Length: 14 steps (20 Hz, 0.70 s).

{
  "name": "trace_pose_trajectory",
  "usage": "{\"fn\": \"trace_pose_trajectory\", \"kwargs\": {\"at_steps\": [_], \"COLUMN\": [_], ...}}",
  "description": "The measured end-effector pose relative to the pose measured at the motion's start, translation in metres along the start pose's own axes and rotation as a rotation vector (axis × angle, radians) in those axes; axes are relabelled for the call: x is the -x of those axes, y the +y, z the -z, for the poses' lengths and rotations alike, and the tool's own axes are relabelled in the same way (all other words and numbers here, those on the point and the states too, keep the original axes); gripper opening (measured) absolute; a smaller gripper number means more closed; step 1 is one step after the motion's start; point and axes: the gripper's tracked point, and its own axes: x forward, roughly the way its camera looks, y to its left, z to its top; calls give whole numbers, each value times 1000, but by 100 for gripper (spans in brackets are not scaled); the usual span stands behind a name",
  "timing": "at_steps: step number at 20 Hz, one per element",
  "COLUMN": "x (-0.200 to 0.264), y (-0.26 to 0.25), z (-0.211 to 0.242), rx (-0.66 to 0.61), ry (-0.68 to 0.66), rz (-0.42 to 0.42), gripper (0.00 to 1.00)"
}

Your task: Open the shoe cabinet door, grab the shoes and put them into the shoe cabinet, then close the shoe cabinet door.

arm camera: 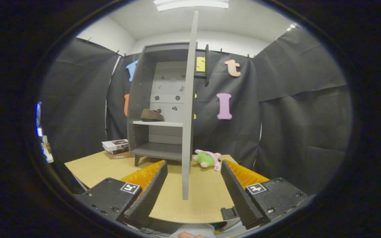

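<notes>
Gripper view
Tongs: the gripper [193,180] is seen spread wide, its two fingers apart and nothing pinched between them.
Door: the shoe cabinet door [188,112] is swung open and seen edge-on, its lower end placed between the fingers and touching neither.
Cabinet: the shoe cabinet [141,99] is stood on the wooden table [91,167], beyond the fingers and slightly left of the door edge.
Shoe: a brown shoe [151,115] is laid on the white shelf [157,123] inside the cabinet, well beyond the fingertips.
Surroundings: a stack of books [117,147] is set left of the cabinet; a plush toy [207,159] is laid just right of the door, ahead of the right finger.
</notes>
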Motion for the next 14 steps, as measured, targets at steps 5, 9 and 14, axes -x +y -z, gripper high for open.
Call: {"fn": "trace_pose_trajectory", "kwargs": {"at_steps": [5, 9, 14], "x": [-1, -11, -35], "y": [40, 77, 124], "z": [29, 54, 83], "rx": [-57, -48, -38], "ry": [25, 77, 109], "rz": [-28, -73, -121], "gripper": [100, 100, 100]}}
